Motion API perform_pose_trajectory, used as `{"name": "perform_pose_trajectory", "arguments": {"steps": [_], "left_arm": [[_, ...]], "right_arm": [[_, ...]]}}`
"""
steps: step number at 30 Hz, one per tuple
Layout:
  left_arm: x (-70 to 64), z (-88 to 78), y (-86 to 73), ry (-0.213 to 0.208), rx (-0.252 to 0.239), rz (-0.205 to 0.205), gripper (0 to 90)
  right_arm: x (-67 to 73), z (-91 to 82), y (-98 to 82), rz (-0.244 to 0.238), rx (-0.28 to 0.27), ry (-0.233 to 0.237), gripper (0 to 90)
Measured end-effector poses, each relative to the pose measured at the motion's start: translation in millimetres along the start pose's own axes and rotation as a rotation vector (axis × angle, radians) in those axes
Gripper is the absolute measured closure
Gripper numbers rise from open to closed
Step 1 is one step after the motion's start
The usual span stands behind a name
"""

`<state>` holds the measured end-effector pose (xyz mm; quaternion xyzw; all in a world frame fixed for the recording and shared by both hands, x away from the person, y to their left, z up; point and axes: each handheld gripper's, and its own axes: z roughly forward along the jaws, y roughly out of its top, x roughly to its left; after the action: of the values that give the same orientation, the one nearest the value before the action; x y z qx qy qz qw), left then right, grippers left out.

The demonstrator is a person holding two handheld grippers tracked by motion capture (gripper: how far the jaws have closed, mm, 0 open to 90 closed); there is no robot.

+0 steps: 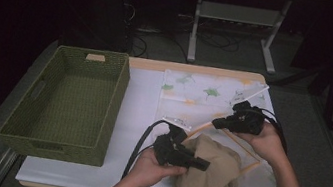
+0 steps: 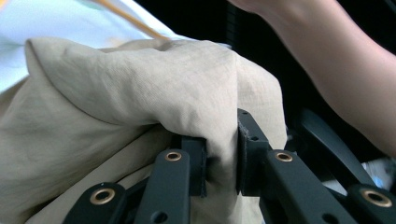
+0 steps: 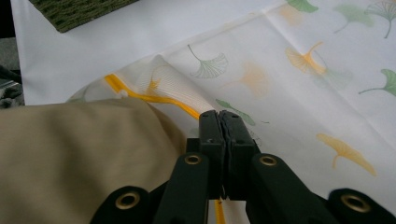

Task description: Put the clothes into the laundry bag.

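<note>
A crumpled beige cloth point(image 1: 212, 174) lies at the table's near edge, partly over a white mesh bag point(image 1: 205, 94) printed with green and orange leaves. My left gripper point(image 1: 203, 166) is shut on a fold of the beige cloth point(image 2: 116, 93), which bunches between the pads of that gripper point(image 2: 222, 158). My right gripper point(image 1: 215, 123) is shut on the bag's yellow-trimmed edge point(image 3: 154, 99) and lifts it just above the cloth point(image 3: 70, 154). In the right gripper view its jaws point(image 3: 220, 116) meet on the thin mesh, with the bag point(image 3: 299, 93) spread flat beyond.
An empty green woven basket point(image 1: 71, 104) stands on the left of the white-covered table point(image 1: 137, 104). Its corner point(image 3: 79, 11) shows at the top left of the right gripper view. The person's right forearm point(image 2: 336, 60) crosses behind the cloth.
</note>
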<state>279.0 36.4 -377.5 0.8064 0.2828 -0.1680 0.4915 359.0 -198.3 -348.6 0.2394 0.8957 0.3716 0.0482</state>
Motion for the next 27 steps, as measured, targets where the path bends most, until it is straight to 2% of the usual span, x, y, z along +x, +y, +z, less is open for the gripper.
{"name": "perform_pose_trajectory", "arguments": {"steps": [2, 3, 4, 7, 8, 10, 12, 15, 19, 20, 21, 23, 27], "left_arm": [[10.6, 6.1, 0.3, 0.021, -0.006, -0.034, 77.1], [10.6, 6.1, 0.3, 0.021, -0.006, -0.034, 77.1], [18.5, 12.8, -1.0, 0.035, -0.012, -0.058, 77.1], [22.7, 20.3, 0.5, 0.077, -0.039, -0.081, 77.1], [22.8, 21.1, 2.0, 0.09, -0.049, -0.081, 77.1], [21.2, 20.6, 6.1, 0.076, -0.074, -0.094, 77.0], [17.4, 18.3, 11.6, 0.079, -0.08, -0.078, 77.0], [15.8, 15.0, 18.3, 0.085, -0.107, -0.079, 77.0], [26.0, 20.9, 15.5, 0.133, -0.09, -0.104, 77.0], [26.0, 20.9, 15.5, 0.133, -0.09, -0.104, 77.0], [35.3, 26.3, 8.5, 0.166, -0.102, -0.13, 77.0], [41.4, 28.8, 4.5, 0.174, -0.145, -0.16, 77.0], [38.7, 25.3, 11.1, 0.187, -0.217, -0.167, 76.9]], "right_arm": [[1.1, -0.4, 0.5, -0.01, -0.003, 0.002, 87.8], [1.1, -0.4, 0.5, -0.01, -0.003, 0.002, 87.8], [1.7, -0.5, 0.8, -0.012, -0.004, 0.004, 87.8], [5.5, -1.8, 1.3, -0.017, -0.006, 0.011, 87.8], [6.0, -2.6, 1.1, -0.02, -0.005, 0.011, 87.8], [6.9, -5.4, 0.3, -0.022, -0.01, 0.011, 87.8], [7.5, -9.3, -0.6, -0.021, -0.023, 0.012, 87.8], [8.0, -15.1, -1.2, -0.02, -0.042, 0.015, 87.8], [9.6, -21.7, -0.5, -0.023, -0.054, 0.01, 87.8], [9.6, -21.7, -0.5, -0.023, -0.054, 0.01, 87.8], [10.1, -23.1, -0.5, -0.026, -0.058, 0.01, 87.8], [11.3, -25.3, -1.1, -0.02, -0.063, 0.013, 87.8], [12.6, -23.5, -2.2, -0.025, -0.048, 0.013, 87.8]]}}
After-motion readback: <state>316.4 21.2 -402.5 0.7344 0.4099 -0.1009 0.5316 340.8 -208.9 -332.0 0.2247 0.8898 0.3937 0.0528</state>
